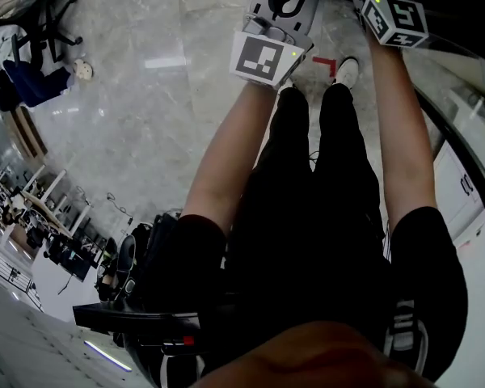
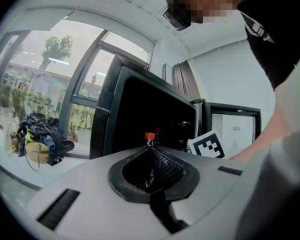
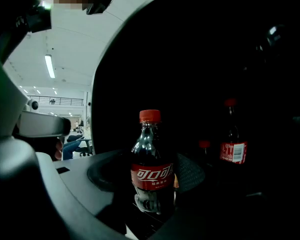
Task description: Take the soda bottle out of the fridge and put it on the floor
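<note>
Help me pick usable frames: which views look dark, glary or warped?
Right gripper view: fridge interior nearly black, only the soda bottle in the right gripper reads clearly; left gripper view: bright windows, fisheye bending; head view: dim, glare on the floor.

Left arm [image 1: 226,156] and right arm [image 1: 404,136] bare and stretched straight out ahead, left gripper [image 2: 150,149] jaws pressed together with nothing between, right gripper [image 3: 150,179] jaws clamped on an upright soda bottle [image 3: 151,149]

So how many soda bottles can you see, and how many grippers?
Soda bottles: 3, one between the jaws of the right gripper, a second and a third behind.
Grippers: 2, the left gripper and the right gripper.
Total: 5
</note>
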